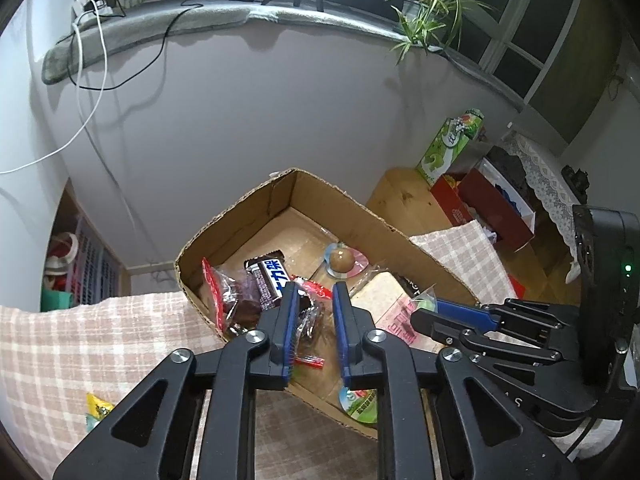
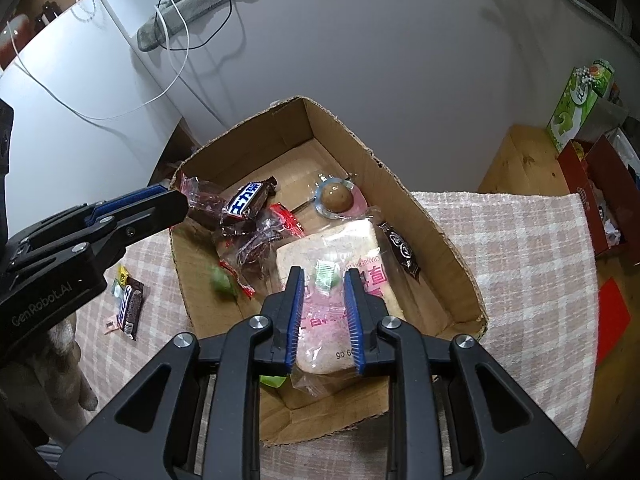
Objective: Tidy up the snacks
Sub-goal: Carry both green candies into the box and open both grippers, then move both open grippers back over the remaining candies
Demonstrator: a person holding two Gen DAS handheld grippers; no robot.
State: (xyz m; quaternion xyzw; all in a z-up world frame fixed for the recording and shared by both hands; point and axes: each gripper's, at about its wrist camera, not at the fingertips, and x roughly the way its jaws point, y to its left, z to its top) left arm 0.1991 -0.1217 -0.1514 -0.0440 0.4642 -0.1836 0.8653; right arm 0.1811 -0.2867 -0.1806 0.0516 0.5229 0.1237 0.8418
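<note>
An open cardboard box (image 2: 404,204) on a checked cloth holds several snacks: a Snickers bar (image 2: 249,199), clear-wrapped brownies (image 2: 256,244), a jelly cup (image 2: 337,197) and a bagged bread slice (image 2: 344,280). My left gripper (image 1: 314,296) is open and empty over the box's left side, above the brownies (image 1: 240,300). My right gripper (image 2: 323,280) is open over the bread, and a small green-and-white packet (image 2: 326,274) shows between its fingertips. A blurred green snack (image 2: 222,280) is by the box's left wall. A dark candy bar (image 2: 130,308) lies on the cloth outside the box.
A yellow packet (image 1: 98,408) lies on the cloth at left. A green juice carton (image 2: 580,104) and red boxes (image 2: 600,200) stand on the wooden table at right. A grey wall rises behind the box. A green-lidded cup (image 1: 360,404) sits at the box's near corner.
</note>
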